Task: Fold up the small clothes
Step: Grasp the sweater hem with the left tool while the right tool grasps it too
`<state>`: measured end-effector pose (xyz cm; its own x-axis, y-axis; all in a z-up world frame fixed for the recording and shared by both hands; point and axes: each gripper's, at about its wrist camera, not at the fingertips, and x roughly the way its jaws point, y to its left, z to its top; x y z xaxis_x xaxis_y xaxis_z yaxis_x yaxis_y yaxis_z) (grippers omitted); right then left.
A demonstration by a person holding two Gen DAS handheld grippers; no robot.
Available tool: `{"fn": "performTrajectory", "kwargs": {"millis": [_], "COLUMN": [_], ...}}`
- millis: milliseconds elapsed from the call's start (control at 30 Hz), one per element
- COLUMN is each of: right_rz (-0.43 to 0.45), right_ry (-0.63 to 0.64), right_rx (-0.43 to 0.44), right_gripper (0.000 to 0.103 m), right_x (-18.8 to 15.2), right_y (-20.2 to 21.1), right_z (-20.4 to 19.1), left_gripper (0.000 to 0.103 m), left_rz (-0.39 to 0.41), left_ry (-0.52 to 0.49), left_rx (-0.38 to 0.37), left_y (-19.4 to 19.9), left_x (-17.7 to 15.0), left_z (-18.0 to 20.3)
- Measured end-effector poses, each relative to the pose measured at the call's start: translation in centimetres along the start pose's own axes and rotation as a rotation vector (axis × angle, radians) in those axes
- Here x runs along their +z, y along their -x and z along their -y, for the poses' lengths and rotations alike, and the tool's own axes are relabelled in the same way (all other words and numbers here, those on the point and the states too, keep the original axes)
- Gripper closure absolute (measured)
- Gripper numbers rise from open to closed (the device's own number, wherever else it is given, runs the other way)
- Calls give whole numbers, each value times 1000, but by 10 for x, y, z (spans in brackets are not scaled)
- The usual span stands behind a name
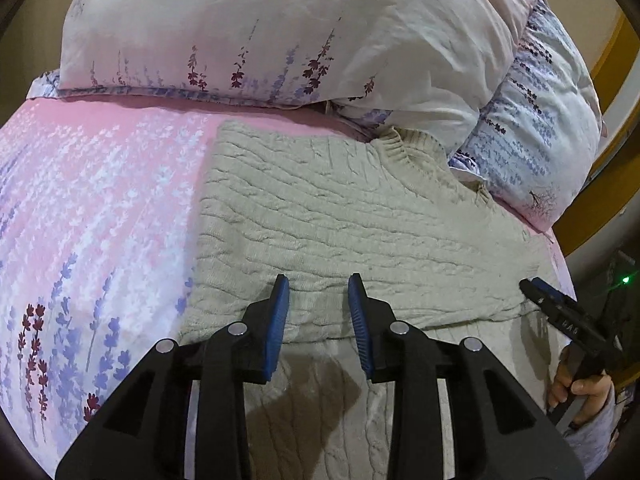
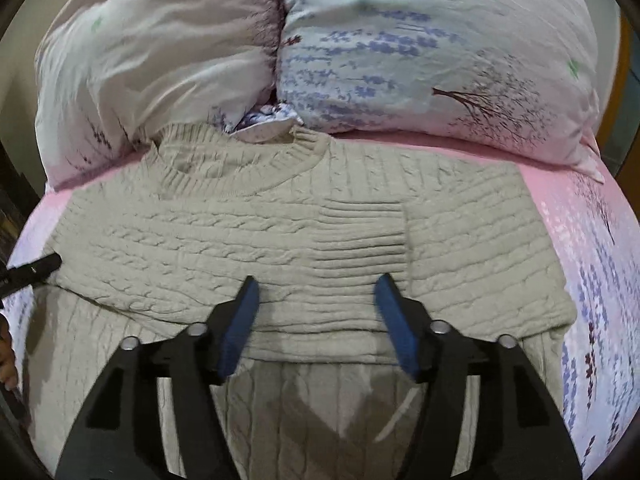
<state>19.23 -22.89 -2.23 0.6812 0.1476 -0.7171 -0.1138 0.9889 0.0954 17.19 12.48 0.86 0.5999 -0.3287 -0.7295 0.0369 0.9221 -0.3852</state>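
A beige cable-knit sweater (image 1: 320,220) lies flat on the pink floral bed, sleeves folded across its chest, collar toward the pillows. It also shows in the right wrist view (image 2: 240,240), with a ribbed cuff (image 2: 360,236) lying across the middle. My left gripper (image 1: 319,292) is open and empty, just above the folded sleeve edge. My right gripper (image 2: 316,296) is open and empty, above the same fold near the cuff. The right gripper also shows at the right edge of the left wrist view (image 1: 536,286), held by a hand. The left gripper's tip shows at the left edge of the right wrist view (image 2: 36,270).
Two large floral pillows (image 1: 280,32) (image 2: 440,48) stand at the head of the bed, touching the sweater's collar. The pink floral sheet (image 1: 80,208) extends to the left in the left wrist view. The bed's right edge (image 1: 560,248) drops beside a yellow frame.
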Motion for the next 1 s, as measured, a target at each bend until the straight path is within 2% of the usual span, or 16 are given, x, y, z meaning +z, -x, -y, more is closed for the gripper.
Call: {"fn": "performTrajectory", "kwargs": {"millis": [67,133,200,333,500,567,633,733,867,933,1000], "right_rz": [-9,-3,27,86,42,20,-4,-45,-43,-67,-65], "right_ry": [1,-40,-77,-135,-235,-267,-290,-347,-384,-404,-411], "right_rx": [0,57,88,85,116,135,163,265,337,408,450], "right_gripper": [38,37,35,32,32,37,48,59,66,75,75], "right_x": [1,-2,-9,-36,-79,-97,-114,-136,-155,-165,-175], "right_y": [0,12,30,72,99,103,104,105,112,114,118], "right_z": [1,11,25,75,136,152,161,170,174,173,173], "left_gripper": [71,70,61,54,54,54,54,54,55,56,59], "left_rz": [-1,4,22,45,25,10,2,-12,-6,-11,-9], "left_ry": [27,44,49,71,132,156,170,175,170,178,177], "left_rx": [-19,-45,-58,-90,-143,-160,-173,-190,-221,-260,-276], "left_y": [5,16,34,69,97,102,105,107,114,117,122], "left_x": [-1,-4,-13,-37,-80,-95,-107,-124,-146,-158,-168], "left_z": [-3,-6,-13,-33,-58,-62,-62,-57,-46,-42,-39]}}
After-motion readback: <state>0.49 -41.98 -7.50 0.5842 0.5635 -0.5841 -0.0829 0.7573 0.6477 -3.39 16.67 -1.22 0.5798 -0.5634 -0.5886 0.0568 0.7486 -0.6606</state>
